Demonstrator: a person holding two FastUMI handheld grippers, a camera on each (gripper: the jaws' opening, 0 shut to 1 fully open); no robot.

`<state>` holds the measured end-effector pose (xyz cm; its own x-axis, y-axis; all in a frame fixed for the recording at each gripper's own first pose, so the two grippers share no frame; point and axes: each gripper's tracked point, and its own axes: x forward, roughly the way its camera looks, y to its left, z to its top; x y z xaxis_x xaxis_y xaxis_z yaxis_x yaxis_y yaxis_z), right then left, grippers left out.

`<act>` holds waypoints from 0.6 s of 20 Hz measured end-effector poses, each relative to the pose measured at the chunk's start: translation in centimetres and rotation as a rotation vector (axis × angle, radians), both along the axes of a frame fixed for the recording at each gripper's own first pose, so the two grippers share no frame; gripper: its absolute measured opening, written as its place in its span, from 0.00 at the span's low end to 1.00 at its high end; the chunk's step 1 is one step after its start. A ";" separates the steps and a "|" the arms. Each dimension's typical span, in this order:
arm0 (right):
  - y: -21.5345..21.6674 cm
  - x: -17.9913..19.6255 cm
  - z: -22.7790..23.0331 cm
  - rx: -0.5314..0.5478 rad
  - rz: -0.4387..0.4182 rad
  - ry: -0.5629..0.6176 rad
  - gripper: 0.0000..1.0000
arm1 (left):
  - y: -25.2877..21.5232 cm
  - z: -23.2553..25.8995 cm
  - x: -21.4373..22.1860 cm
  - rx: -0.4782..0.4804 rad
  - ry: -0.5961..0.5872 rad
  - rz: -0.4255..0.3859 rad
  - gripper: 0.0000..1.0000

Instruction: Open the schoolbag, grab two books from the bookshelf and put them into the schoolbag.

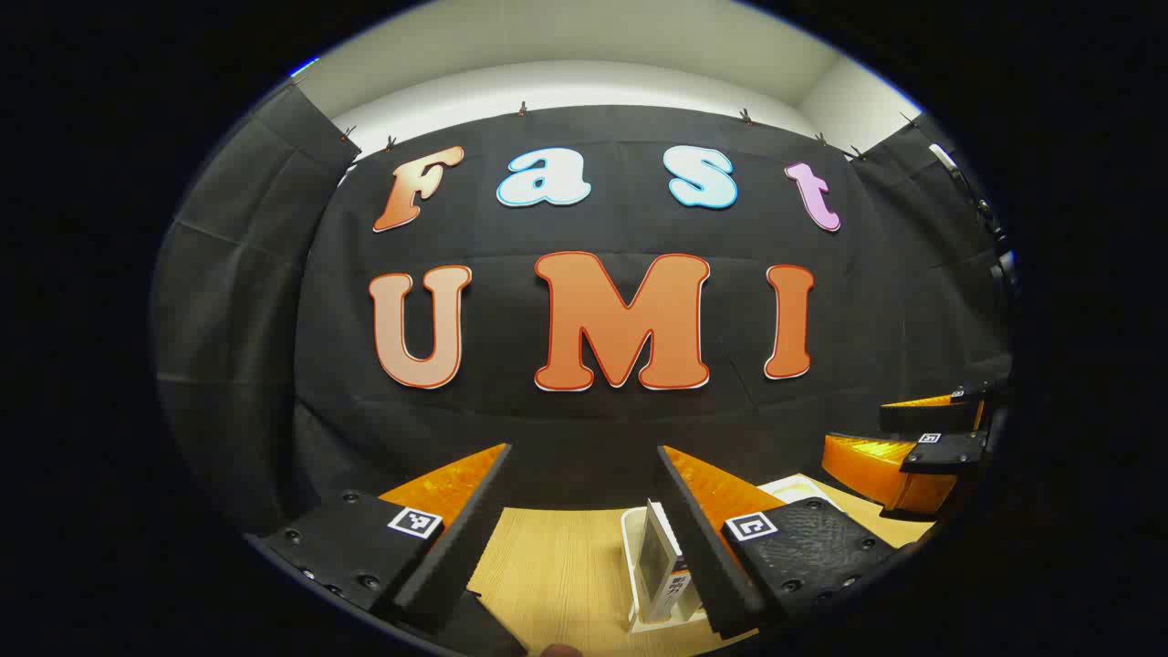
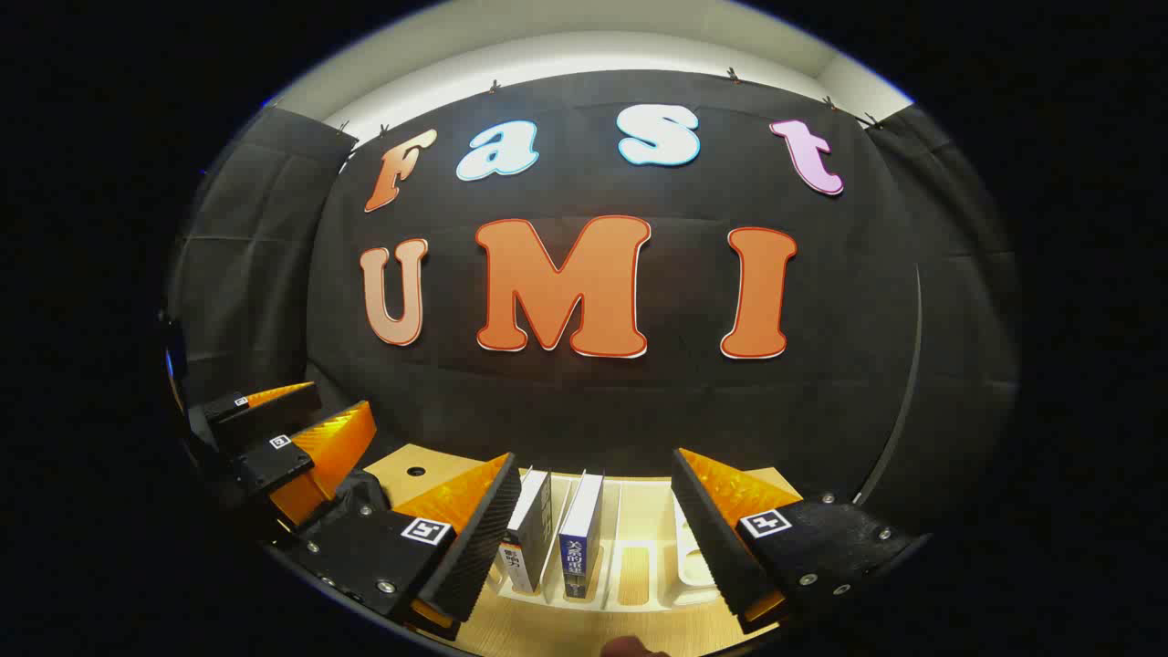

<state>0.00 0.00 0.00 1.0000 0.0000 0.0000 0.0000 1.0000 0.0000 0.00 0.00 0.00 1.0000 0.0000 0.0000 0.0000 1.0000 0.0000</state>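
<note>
Your right gripper (image 2: 593,529): jaws spread, above bookshelf (image 2: 639,566) holding two upright books (image 2: 580,538). Left gripper (image 1: 584,529): jaws spread, empty.

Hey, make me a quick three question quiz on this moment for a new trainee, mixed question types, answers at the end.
1. True or false: the right gripper is shut on a book.
2. In the right gripper view, how many books stand upright in the white bookshelf?
3. Multiple choice: in the left gripper view, the other gripper shows at A) the far left, B) the top centre, C) the right edge.

Key:
1. False: its fingers stand wide apart above the bookshelf, touching no book.
2. Two, side by side in the left slots.
3. C.
</note>
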 end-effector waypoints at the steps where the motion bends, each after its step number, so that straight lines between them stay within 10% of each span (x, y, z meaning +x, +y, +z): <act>1: 0.0 0.0 0.1 -0.001 0.002 -0.002 0.99 | 0.0 -0.2 -0.2 0.002 0.002 0.005 0.96; 12: 0.3 -0.2 -0.3 -0.011 0.015 0.000 0.99 | -0.3 -1.0 -0.2 0.014 0.014 0.010 0.97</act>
